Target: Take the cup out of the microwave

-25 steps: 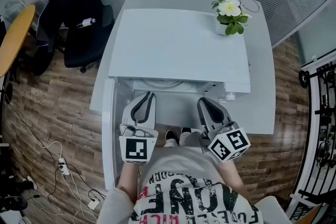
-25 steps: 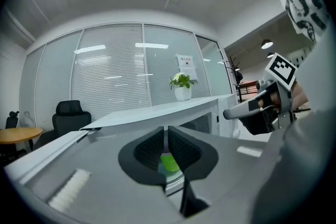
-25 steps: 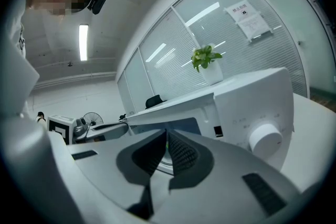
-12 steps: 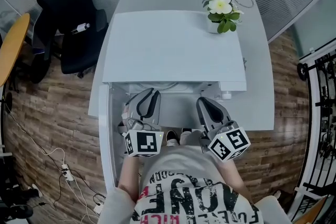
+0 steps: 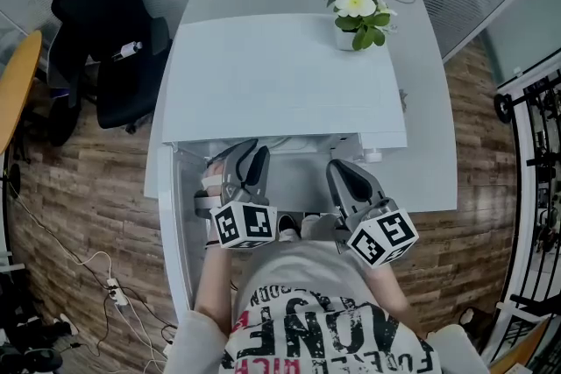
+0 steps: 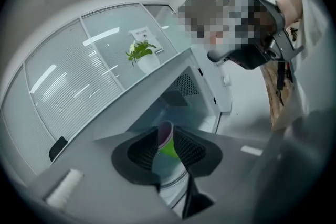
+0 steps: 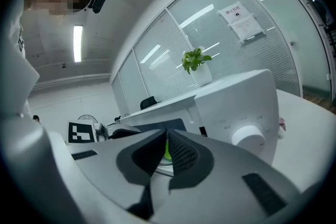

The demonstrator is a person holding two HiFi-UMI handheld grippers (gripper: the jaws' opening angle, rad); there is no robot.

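Observation:
A white microwave (image 5: 289, 74) stands on a white table, its door (image 5: 173, 232) swung open to the left. In the left gripper view a cup (image 6: 167, 140) with a purple top and green bottom stands on the glass turntable (image 6: 170, 176) inside the cavity. My left gripper (image 6: 166, 131) points into the opening and its jaws are opening. The cup shows in the gap between them, farther in, and the pads are not pressing on it. My right gripper (image 5: 344, 171) hovers at the cavity's right side with its jaws together and nothing held; a green sliver of the cup (image 7: 167, 152) shows past them.
A potted flower (image 5: 355, 9) sits on top of the microwave. The control knob (image 7: 249, 139) is on the front at the right. A black office chair (image 5: 96, 31) stands at the left, cables (image 5: 114, 293) lie on the wood floor, and a metal rack (image 5: 535, 188) is at the right.
My left gripper has rolled, sunk and come closer to the cavity mouth, and its jaws have spread apart. The right gripper has stayed where it was.

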